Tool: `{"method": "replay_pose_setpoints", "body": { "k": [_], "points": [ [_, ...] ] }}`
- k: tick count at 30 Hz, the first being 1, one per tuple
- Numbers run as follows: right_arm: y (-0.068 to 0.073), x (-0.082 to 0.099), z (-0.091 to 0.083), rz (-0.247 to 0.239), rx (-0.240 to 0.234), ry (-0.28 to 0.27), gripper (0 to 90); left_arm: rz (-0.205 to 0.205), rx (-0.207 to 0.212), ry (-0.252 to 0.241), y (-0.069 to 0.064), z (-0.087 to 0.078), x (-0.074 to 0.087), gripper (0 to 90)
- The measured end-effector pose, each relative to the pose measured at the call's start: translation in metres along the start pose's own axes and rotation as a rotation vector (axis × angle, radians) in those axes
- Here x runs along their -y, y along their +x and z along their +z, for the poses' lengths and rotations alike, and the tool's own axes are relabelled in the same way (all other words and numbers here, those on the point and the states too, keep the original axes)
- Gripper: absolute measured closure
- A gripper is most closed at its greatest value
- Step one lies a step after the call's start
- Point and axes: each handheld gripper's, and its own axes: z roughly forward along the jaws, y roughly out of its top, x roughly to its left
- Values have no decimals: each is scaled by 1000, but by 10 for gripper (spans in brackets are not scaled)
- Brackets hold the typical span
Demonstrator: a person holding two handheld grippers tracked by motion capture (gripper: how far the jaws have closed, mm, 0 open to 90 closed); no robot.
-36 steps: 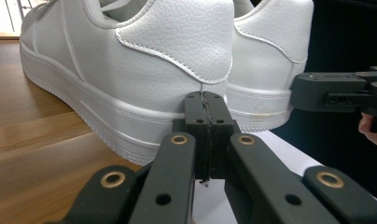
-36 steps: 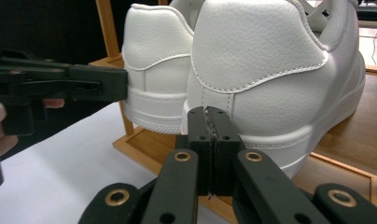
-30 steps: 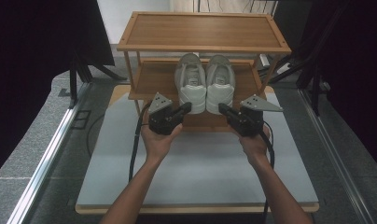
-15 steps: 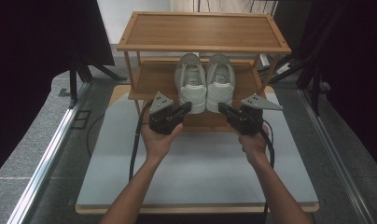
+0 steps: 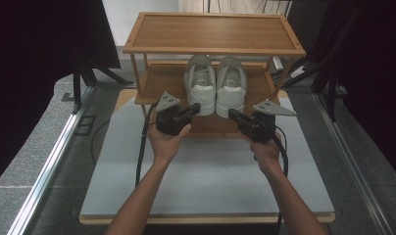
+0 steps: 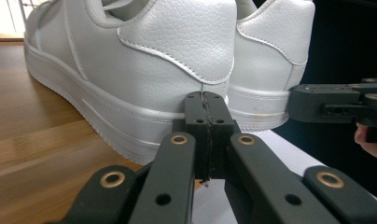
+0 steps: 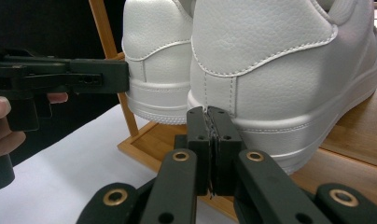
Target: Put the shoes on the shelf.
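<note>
Two white leather sneakers stand side by side on the lower shelf of a wooden rack (image 5: 161, 83), heels toward me. My left gripper (image 5: 195, 106) is shut with nothing held, its tips against the heel of the left sneaker (image 5: 199, 84). In the left gripper view its closed jaws meet at that heel (image 6: 144, 65), and the other sneaker (image 6: 270, 51) stands to the right. My right gripper (image 5: 232, 113) is likewise shut and empty, tips at the heel of the right sneaker (image 5: 231, 86). The right gripper view shows that heel (image 7: 270, 60) just beyond its jaws (image 7: 212, 112).
The rack's top shelf (image 5: 213, 32) is bare wood. The rack stands on a pale board (image 5: 206, 181) on a grey floor. Metal rails (image 5: 49, 166) run along both sides, and dark stands and drapes flank the rack. A hand (image 7: 0, 126) holds the other gripper.
</note>
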Motion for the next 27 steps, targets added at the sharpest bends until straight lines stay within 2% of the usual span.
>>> {"method": "replay_pose_setpoints", "body": {
  "k": [3, 12, 16, 20, 27],
  "points": [
    [-1, -1, 1, -5, -6, 2, 890, 5, -3, -1, 0, 0, 1, 900],
    [-3, -1, 7, -7, 1, -4, 893, -20, 11, -8, 1, -1, 2, 894],
    [-5, -2, 11, 5, 5, -7, 893, -22, 12, -11, 1, -1, 3, 887],
    [-5, -2, 12, -4, 10, -8, 892, -23, 19, -14, 1, -1, 3, 873],
    [-5, 0, 11, 16, -2, -19, 871, -22, 18, -14, 0, -1, 3, 872]
  ]
}}
